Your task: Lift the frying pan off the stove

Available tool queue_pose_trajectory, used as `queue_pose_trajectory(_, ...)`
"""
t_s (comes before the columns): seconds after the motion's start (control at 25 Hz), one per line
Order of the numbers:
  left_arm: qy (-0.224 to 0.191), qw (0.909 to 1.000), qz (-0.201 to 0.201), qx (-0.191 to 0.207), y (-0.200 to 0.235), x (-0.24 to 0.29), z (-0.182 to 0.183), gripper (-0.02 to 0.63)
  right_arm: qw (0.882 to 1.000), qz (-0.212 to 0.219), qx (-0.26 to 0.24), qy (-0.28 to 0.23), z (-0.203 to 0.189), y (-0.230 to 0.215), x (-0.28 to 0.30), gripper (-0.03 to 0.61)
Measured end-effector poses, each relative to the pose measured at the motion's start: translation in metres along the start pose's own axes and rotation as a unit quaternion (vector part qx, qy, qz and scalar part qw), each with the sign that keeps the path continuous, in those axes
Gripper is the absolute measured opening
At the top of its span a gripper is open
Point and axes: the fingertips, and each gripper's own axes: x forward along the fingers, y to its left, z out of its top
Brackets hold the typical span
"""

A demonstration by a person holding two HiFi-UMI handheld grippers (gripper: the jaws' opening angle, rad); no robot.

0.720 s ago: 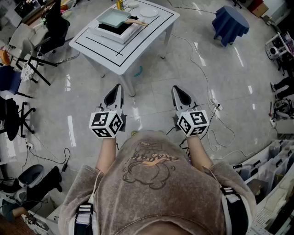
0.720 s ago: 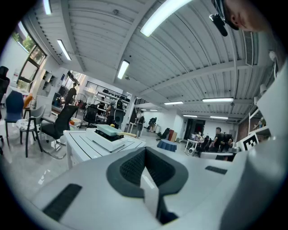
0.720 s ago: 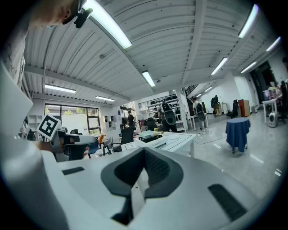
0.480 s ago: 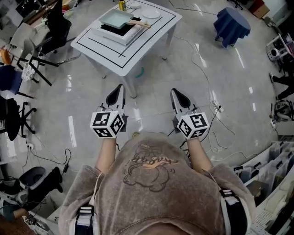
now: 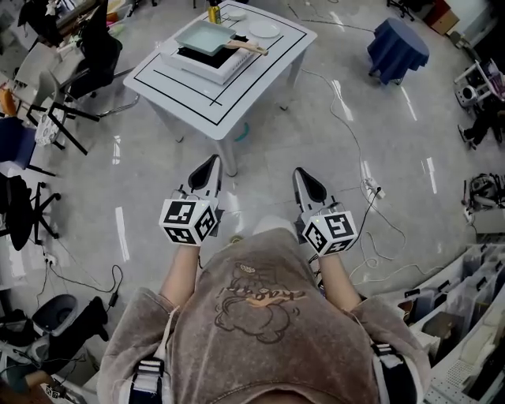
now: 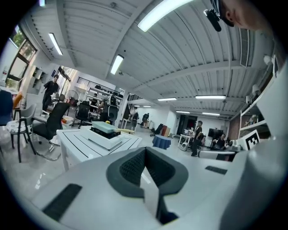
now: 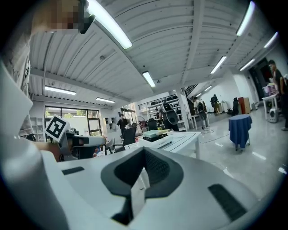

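A pale green square frying pan (image 5: 204,35) with a wooden handle (image 5: 246,46) sits on a white stove (image 5: 207,59) on a white table (image 5: 260,55) at the far end of the head view. The pan (image 6: 106,127) also shows far off in the left gripper view and the pan (image 7: 155,133) in the right gripper view. My left gripper (image 5: 209,167) and right gripper (image 5: 307,181) are held side by side over the floor, well short of the table. Both are shut with nothing between the jaws.
A white plate (image 5: 263,30) and a yellow can (image 5: 213,12) stand on the table behind the stove. Office chairs (image 5: 88,55) stand left of the table. A blue-draped stool (image 5: 397,47) is at the far right. Cables (image 5: 369,189) lie on the floor by my right side.
The table with the pan has shifted slightly in the head view as I step forward. Both grippers keep the same pose side by side.
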Motion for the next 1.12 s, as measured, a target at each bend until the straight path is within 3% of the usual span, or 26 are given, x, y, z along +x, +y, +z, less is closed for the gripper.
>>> queue_pose_trajectory(0.28,-0.002,0.9998,-0.008,-0.017,0.01,0.016,0.002,0.008,1.0,0.0,0.009,0.0,0.001,-0.002,0.014,-0.002)
queue_pose_trajectory(1.12,-0.002,0.9998,0.005,-0.02,0.056,0.153,0.047,0.008,1.0,0.021,0.009,0.017,0.038,-0.096,0.152,-0.002)
